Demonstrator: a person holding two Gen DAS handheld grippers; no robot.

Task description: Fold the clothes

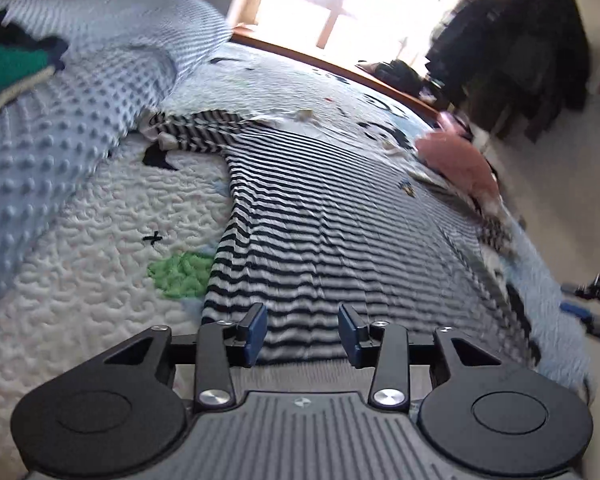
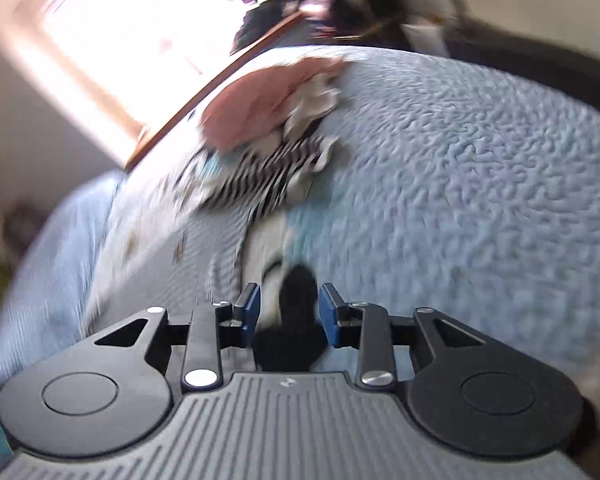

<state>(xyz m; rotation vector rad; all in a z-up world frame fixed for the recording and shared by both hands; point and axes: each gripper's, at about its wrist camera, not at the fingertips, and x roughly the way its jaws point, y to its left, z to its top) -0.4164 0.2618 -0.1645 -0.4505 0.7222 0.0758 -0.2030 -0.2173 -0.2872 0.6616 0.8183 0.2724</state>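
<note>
A black-and-white striped garment (image 1: pixel 332 224) lies spread flat on the quilted bed cover (image 1: pixel 100 248), one sleeve stretched toward the far left. My left gripper (image 1: pixel 303 334) is open just above the garment's near hem, nothing between its blue pads. In the right wrist view, blurred by motion, my right gripper (image 2: pixel 288 312) is open over the bed cover (image 2: pixel 480 184), with a dark patch of the cover's print between its fingers. The striped garment's bunched sleeve (image 2: pixel 268 180) lies further ahead. The right gripper also shows at the right edge of the left wrist view (image 1: pixel 596 304).
A pink garment (image 1: pixel 456 160) lies at the bed's far right edge, also in the right wrist view (image 2: pixel 268 100). A dotted blue blanket (image 1: pixel 80 92) and a pile of clothes (image 1: pixel 12 64) rise at the left. A wooden bed frame (image 1: pixel 340 68), a window and dark hanging clothes (image 1: pixel 520 52) stand behind.
</note>
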